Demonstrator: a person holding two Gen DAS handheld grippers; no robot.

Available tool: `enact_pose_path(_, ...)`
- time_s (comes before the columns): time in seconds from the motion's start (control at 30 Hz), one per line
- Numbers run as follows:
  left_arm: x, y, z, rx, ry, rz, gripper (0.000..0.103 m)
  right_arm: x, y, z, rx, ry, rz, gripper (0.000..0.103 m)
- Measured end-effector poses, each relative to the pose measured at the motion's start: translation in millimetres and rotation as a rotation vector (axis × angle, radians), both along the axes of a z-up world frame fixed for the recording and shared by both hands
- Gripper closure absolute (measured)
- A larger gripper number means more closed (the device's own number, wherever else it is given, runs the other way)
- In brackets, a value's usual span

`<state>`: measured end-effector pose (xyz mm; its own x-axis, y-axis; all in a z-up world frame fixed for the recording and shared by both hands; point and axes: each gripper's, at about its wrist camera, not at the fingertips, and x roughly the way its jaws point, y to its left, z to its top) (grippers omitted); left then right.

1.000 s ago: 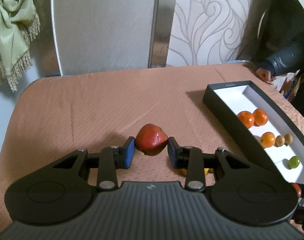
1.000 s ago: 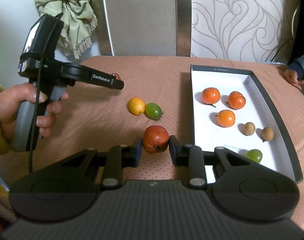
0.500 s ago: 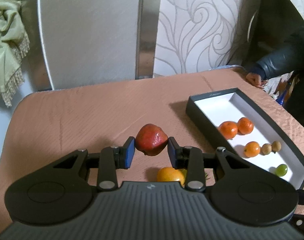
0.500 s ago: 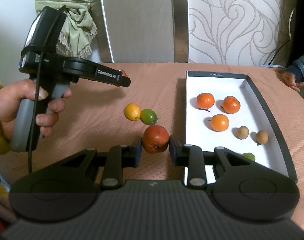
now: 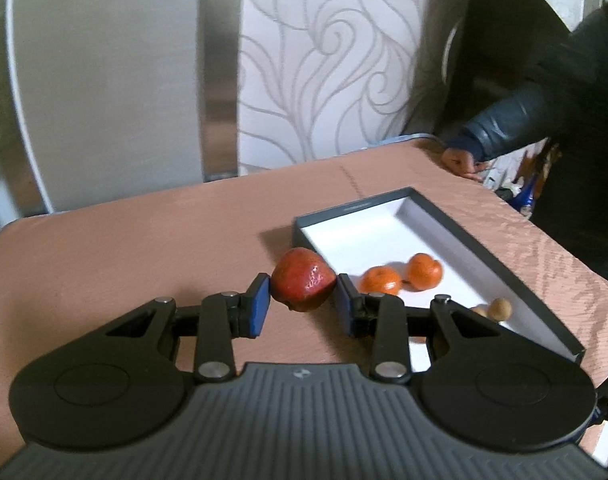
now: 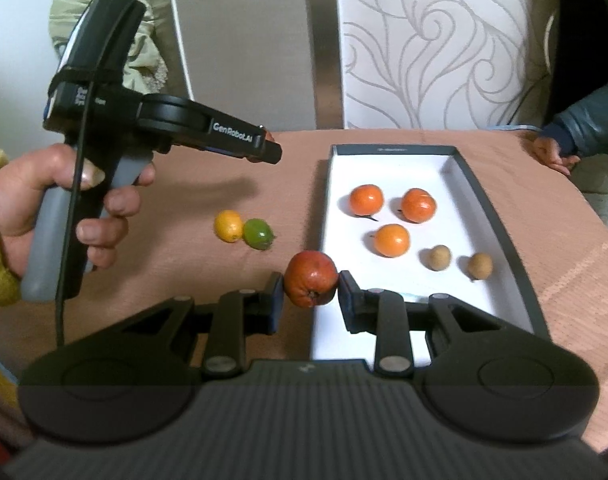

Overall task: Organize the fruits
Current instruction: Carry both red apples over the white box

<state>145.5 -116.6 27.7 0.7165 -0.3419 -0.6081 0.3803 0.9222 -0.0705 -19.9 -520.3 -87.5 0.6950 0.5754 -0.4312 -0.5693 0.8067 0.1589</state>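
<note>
Blur softens the left wrist view; we cannot read the box (image 5: 500, 266) contents fully. Left gripper (image 5: 304, 307) clamps a red fruit (image 5: 303, 279), mottled, above the tablecloth (image 5: 143, 248). Right gripper (image 6: 311, 299) likewise pinches its own red, dimpled fruit (image 6: 311, 283) beside the box's near-left edge.

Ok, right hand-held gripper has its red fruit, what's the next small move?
Probably ease the right hand-held gripper rightward over the box: its red fruit hangs at the left wall, and bare white floor lies beside the nearest orange.
</note>
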Motion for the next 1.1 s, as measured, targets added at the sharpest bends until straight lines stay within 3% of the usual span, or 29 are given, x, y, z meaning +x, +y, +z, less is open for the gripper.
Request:
enact_pose_path(0.53, 19.9, -81.0, -21.7, 0.015, 0.039, -0.132, 0.062, 2.9, -30.0, -5.6, -0.007, 0.025, -0.106, 0.071)
enact_pose_path(1.1, 38.6, -110.8, -40.4, 0.066, 0.056, -0.159, 0.061, 5.6, -40.4, -7.4, -0.013, 0.039, -0.170, 0.071)
